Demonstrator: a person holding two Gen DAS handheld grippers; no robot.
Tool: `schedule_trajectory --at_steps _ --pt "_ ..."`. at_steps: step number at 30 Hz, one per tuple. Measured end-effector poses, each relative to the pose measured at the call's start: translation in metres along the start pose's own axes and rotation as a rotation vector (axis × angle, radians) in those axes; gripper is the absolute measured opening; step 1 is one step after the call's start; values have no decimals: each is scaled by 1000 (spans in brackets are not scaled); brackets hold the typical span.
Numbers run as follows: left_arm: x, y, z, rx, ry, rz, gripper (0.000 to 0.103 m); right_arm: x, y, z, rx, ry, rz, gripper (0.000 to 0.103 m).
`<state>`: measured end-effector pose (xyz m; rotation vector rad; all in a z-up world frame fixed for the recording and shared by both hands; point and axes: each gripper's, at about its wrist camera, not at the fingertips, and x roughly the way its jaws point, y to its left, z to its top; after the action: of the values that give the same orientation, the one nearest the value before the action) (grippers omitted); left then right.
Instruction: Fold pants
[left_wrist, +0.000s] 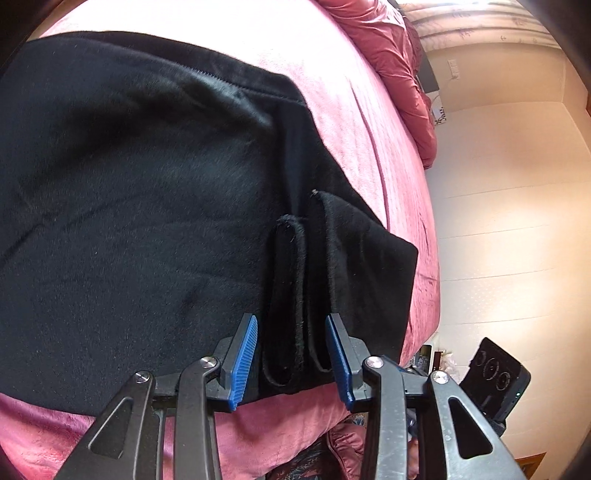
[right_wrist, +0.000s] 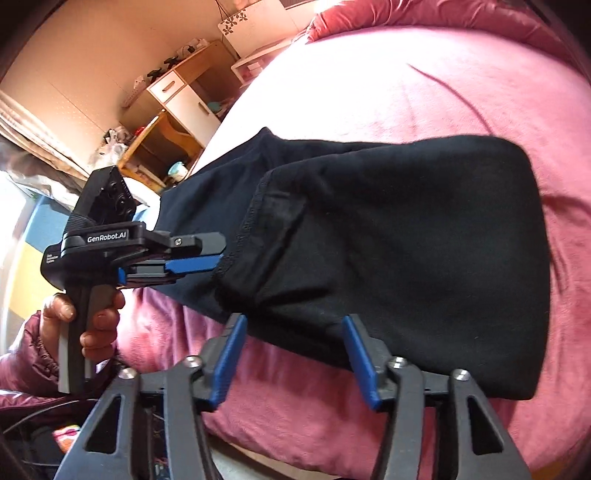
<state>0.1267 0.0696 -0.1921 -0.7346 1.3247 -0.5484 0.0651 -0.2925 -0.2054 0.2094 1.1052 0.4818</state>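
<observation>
Jaws on my left gripper (left_wrist: 291, 360) stand apart, blue pads clear on both sides. Between them hang the layered hem edges of the black pants (left_wrist: 155, 206), two folded loops of cloth running from the gap toward 12 o'clock. Neither pad presses the cloth that I can see; a thin gap shows beside each. Bulk of the pants spreads toward 10 and 11 o'clock over the pink bedspread (left_wrist: 373, 122).

Jaws on my right gripper (right_wrist: 293, 358) also stand apart, wider, nothing pinched. Near edge of the folded pants (right_wrist: 406, 251) lies just beyond the fingertips, at 12 to 1 o'clock; cloth crosses the far end of the gap, but the pads are not on it. Pink bedspread (right_wrist: 461, 92) shows through the gap under the fingers.

Right wrist view also catches my left gripper (right_wrist: 207, 264) at 9 o'clock, pointing toward 3 o'clock, its blue pads at the stitched hem of the pants. My left hand (right_wrist: 92, 321) wraps its handle, a purple quilted sleeve (right_wrist: 26, 354) behind it.

Writing: white lettering "GenRobot.AI" on the top plate of the left gripper body. A small white label sits below it, too small to read.

Left wrist view, 4 o'clock: part of my right gripper's body (left_wrist: 495, 373), dark with round marks on its face, no legible text.

Wooden cabinet (right_wrist: 177, 107) with white drawers at 11 o'clock, beyond the bed.
</observation>
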Motion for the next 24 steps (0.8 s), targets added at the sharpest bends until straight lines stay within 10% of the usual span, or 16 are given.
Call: schedule_trajectory --at_steps 10,14,24 --pt "-18 11 -9 -27 -27 -3 39 39 56 16 -183 9 -41 46" --pt "-30 18 -17 -19 -28 -2 39 61 62 19 -197 36 -126 15" --pt "-32 19 -20 -14 -21 -62 46 36 67 8 -193 1 -47 13"
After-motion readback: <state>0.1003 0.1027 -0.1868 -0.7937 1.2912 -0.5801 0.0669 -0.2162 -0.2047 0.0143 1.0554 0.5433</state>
